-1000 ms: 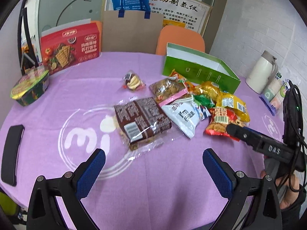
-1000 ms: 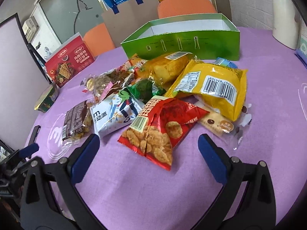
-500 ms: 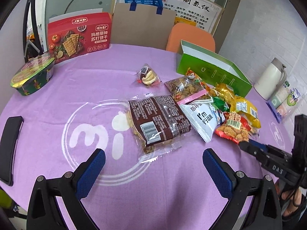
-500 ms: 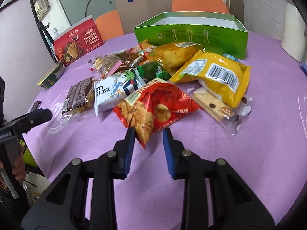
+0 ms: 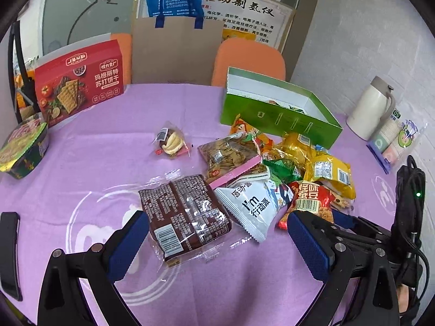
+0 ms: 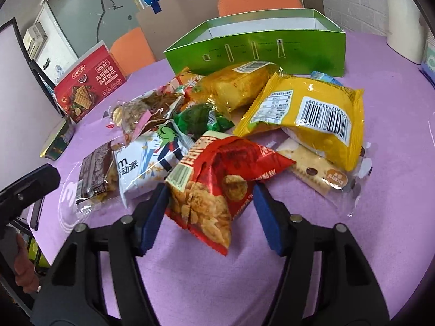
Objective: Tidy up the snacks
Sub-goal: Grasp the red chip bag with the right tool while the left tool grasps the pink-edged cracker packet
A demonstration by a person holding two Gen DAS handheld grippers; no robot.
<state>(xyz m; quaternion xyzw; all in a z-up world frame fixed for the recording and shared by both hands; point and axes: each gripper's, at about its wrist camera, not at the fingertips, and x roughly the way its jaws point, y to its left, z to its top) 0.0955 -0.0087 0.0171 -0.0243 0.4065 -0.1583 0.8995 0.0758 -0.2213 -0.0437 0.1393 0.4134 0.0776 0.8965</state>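
Left wrist view: the left gripper [image 5: 214, 240] is hovering low over the purple tablecloth [image 5: 89, 163], its blue pads standing wide apart with nothing pinched between them. The brown cracker pack [image 5: 185, 214] is lying just ahead, between the pad tips at about 12 o'clock. At 1 o'clock the white snack bag [image 5: 252, 203] is overlapping a pink-edged clear bag of chips [image 5: 231, 157]. The snack heap is spreading toward 2 o'clock; the green open box [image 5: 274, 114] is sitting behind it. A small wrapped pastry [image 5: 171, 142] is lying alone at 11 o'clock. The red cracker box [image 5: 78, 81] is standing far at 10 o'clock, a foil-lidded bowl [image 5: 23, 146] at 9 o'clock, a white jug [image 5: 369, 108] at 2 o'clock. The red bean-snack bag [image 5: 310, 198] is showing at 3 o'clock, its near end hidden behind this gripper's right finger.

Right wrist view: the right gripper [image 6: 210, 214] is squeezing the red bean-snack bag [image 6: 214, 179]; both pads are pressing its sides, having just widened a little, and the bag's near end is sitting raised off the cloth. At 1 o'clock the yellow bag [image 6: 312, 114] is lying over a clear-wrapped biscuit pack [image 6: 318, 174]. A green candy wrapper [image 6: 201, 119] is resting at 12 o'clock, the green box beyond it.
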